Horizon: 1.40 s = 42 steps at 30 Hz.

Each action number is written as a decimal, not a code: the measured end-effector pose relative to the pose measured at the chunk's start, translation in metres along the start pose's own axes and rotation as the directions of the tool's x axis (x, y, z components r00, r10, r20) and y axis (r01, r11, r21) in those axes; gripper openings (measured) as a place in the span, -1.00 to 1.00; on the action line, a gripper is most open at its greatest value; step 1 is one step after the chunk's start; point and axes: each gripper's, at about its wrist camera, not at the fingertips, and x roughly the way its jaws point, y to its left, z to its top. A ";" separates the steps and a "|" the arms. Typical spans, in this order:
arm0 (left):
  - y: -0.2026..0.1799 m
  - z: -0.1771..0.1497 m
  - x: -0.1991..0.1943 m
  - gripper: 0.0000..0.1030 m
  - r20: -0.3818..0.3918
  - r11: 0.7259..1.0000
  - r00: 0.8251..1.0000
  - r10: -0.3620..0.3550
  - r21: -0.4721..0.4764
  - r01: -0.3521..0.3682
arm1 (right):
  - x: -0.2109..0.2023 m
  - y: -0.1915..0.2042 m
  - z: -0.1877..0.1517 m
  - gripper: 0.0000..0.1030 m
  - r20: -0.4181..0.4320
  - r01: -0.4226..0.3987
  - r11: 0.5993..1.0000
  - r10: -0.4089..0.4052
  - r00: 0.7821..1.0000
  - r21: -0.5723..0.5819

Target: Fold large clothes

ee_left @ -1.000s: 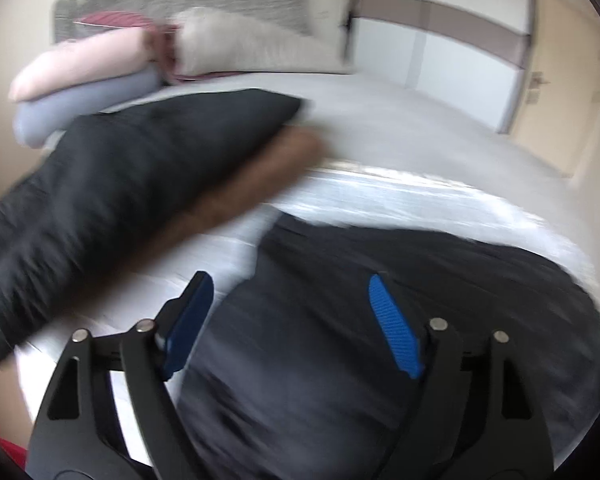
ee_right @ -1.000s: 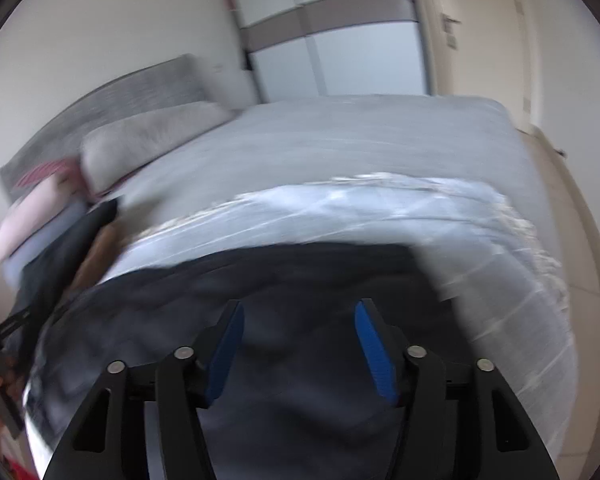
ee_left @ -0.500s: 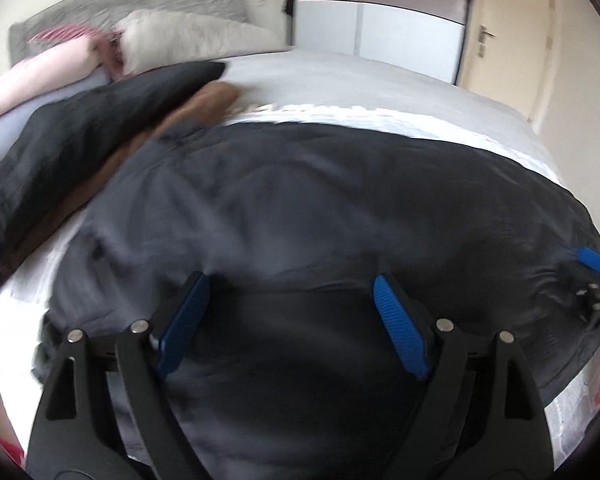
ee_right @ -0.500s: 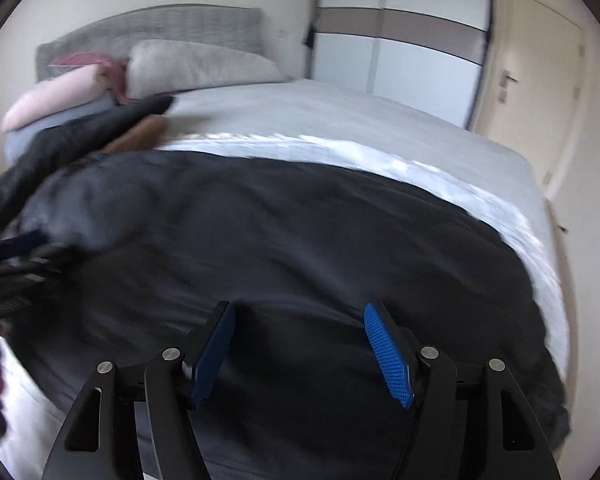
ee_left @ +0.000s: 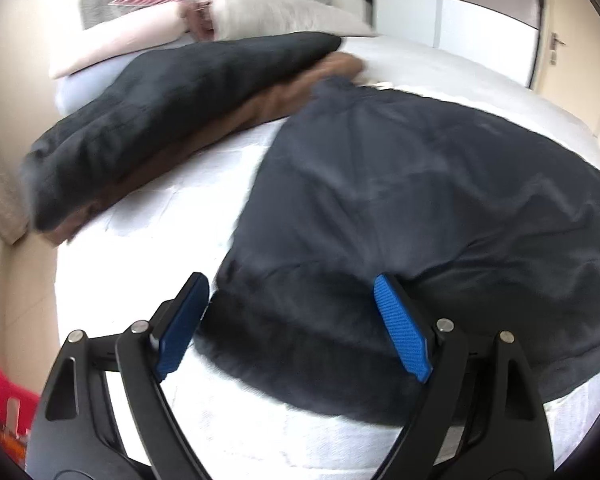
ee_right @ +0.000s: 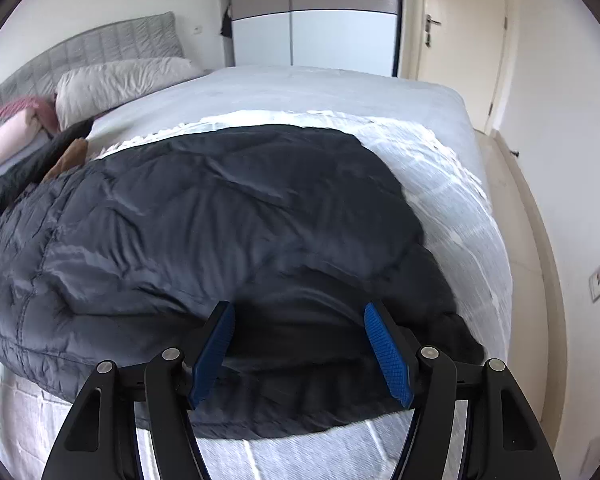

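Both our grippers, left (ee_left: 288,320) and right (ee_right: 298,344), hang wide and empty over the near hem of the dark padded coat (ee_right: 220,232), spread flat on the bed (ee_right: 440,128) so, we judge, each can take a corner for folding.

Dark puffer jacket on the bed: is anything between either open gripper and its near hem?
Nothing visible. The left gripper and right gripper both hang open right over the dark puffer jacket, its near hem showing between their fingers.
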 end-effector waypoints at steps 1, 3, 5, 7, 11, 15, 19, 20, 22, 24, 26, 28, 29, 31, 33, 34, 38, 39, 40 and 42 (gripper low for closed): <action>0.010 -0.004 0.000 0.65 -0.010 0.999 1.000 -0.017 -0.036 0.016 | -0.001 -0.001 -0.003 0.33 0.003 0.001 1.000 -0.001 1.000 0.005; 0.030 -0.008 0.001 0.65 -0.040 0.989 0.996 -0.074 -0.128 0.068 | -0.004 -0.009 -0.011 0.33 0.023 -0.005 1.000 0.005 1.000 0.015; 0.048 -0.010 -0.002 0.65 -0.064 0.967 0.986 -0.153 -0.217 0.136 | -0.008 -0.015 -0.018 0.33 0.039 -0.013 1.000 0.012 0.999 0.028; 0.061 -0.013 -0.006 0.65 -0.063 0.934 0.970 -0.234 -0.290 0.207 | -0.017 -0.028 -0.014 0.33 0.040 -0.056 0.995 0.053 0.998 0.083; 0.076 -0.017 -0.001 0.64 -0.036 0.840 0.913 -0.407 -0.407 0.359 | -0.026 -0.057 -0.009 0.50 0.094 -0.175 0.944 0.154 0.984 0.281; 0.081 -0.028 0.024 0.41 -0.048 0.740 0.861 -0.507 -0.537 0.406 | -0.007 -0.080 -0.013 0.50 0.075 -0.217 0.870 0.205 0.976 0.443; 0.088 -0.039 0.039 0.18 -0.004 0.605 0.809 -0.588 -0.666 0.436 | -0.007 -0.091 -0.014 0.50 0.062 -0.094 0.845 0.071 0.995 0.527; 0.089 -0.040 0.040 0.14 0.006 0.593 0.805 -0.593 -0.674 0.442 | -0.007 -0.096 -0.015 0.50 0.071 -0.098 0.830 0.071 0.995 0.549; 0.089 -0.042 0.041 0.10 0.023 0.568 0.797 -0.603 -0.689 0.450 | -0.004 -0.109 -0.021 0.50 0.080 -0.132 0.765 0.106 0.991 0.631; 0.088 -0.046 0.043 0.07 0.040 0.542 0.788 -0.614 -0.705 0.458 | 0.007 -0.119 -0.032 0.50 0.059 -0.168 0.708 0.177 0.983 0.686; 0.090 -0.047 0.046 0.01 0.055 0.516 0.779 -0.624 -0.720 0.464 | 0.005 -0.120 -0.037 0.50 0.073 -0.180 0.703 0.179 0.981 0.689; 0.093 -0.052 0.048 -0.09 0.079 0.481 0.766 -0.638 -0.737 0.476 | 0.003 -0.117 -0.036 0.42 0.078 -0.189 0.713 0.185 0.980 0.675; 0.093 -0.053 0.049 -0.24 0.088 0.465 0.759 -0.645 -0.742 0.482 | 0.005 -0.113 -0.035 0.01 0.097 -0.241 0.709 0.238 0.966 0.663; 0.094 -0.050 0.050 -0.53 0.117 0.428 0.737 -0.665 -0.749 0.506 | 0.011 -0.111 -0.035 -0.56 0.100 -0.292 0.692 0.304 0.947 0.661; 0.095 -0.043 0.040 -0.67 0.147 0.418 0.728 -0.670 -0.736 0.533 | 0.002 -0.110 -0.032 -0.71 0.129 -0.316 0.689 0.310 0.942 0.653; 0.097 -0.039 0.030 -0.70 0.162 0.426 0.726 -0.668 -0.716 0.552 | -0.004 -0.109 -0.028 -0.76 0.150 -0.332 0.685 0.312 0.938 0.649; 0.105 -0.028 -0.006 -0.73 0.192 0.440 0.696 -0.691 -0.653 0.617 | -0.051 -0.108 -0.019 -0.81 0.246 -0.394 0.710 0.307 0.919 0.584; 0.109 -0.028 -0.011 -0.73 0.188 0.439 0.686 -0.703 -0.644 0.626 | -0.060 -0.108 -0.019 -0.81 0.251 -0.390 0.722 0.299 0.921 0.572; 0.113 -0.030 -0.018 -0.73 0.173 0.449 0.681 -0.712 -0.634 0.630 | -0.066 -0.108 -0.021 -0.82 0.252 -0.390 0.725 0.298 0.921 0.567; 0.119 -0.035 -0.022 -0.73 0.135 0.471 0.680 -0.720 -0.625 0.623 | -0.072 -0.111 -0.028 -0.82 0.233 -0.392 0.720 0.315 0.920 0.573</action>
